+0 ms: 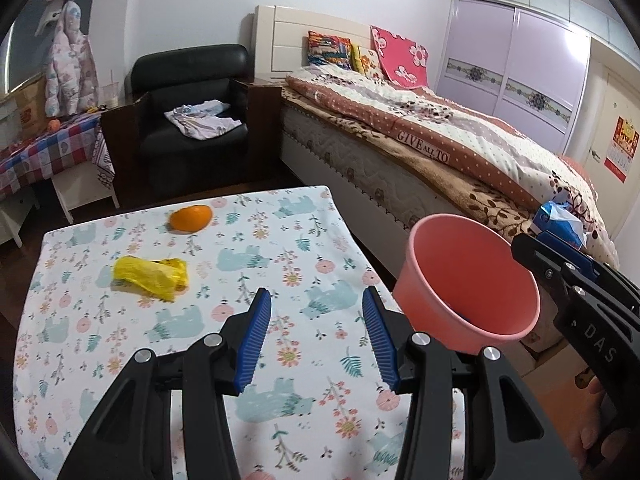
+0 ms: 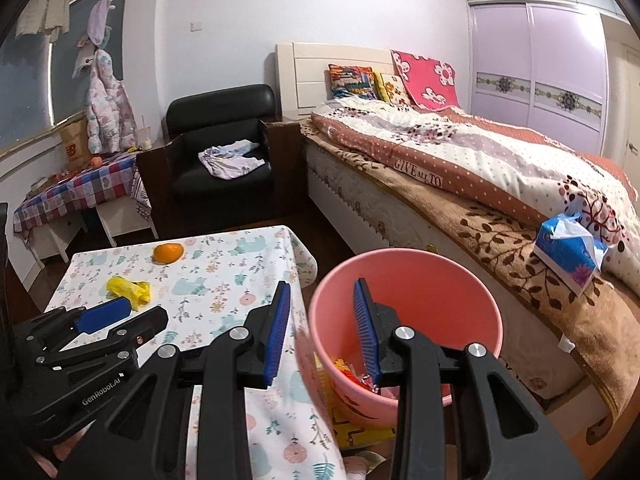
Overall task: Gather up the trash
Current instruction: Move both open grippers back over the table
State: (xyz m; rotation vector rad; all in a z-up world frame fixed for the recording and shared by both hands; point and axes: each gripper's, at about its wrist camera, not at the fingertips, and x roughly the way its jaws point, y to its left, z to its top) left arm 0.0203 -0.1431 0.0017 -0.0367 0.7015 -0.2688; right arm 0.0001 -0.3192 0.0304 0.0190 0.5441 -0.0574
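A crumpled yellow plastic bag [image 1: 151, 276] lies on the table with the floral cloth [image 1: 280, 248], near an orange [image 1: 190, 218]. My left gripper [image 1: 317, 334] is open and empty above the table, to the right of the bag. A pink bin [image 2: 404, 320] stands off the table's right edge by the bed and holds wrappers [image 2: 356, 372]. My right gripper [image 2: 322, 334] is open and empty, straddling the bin's near left rim, its right finger over the opening. The bag [image 2: 129, 289] and orange [image 2: 169, 253] also show in the right wrist view.
A bed [image 1: 440, 140] runs along the right, with a blue tissue pack [image 2: 568, 248] on it. A black armchair [image 1: 192, 112] with clothes stands behind the table. A checked-cloth side table [image 1: 44, 148] is at far left. The left gripper body [image 2: 80, 344] is beside the right one.
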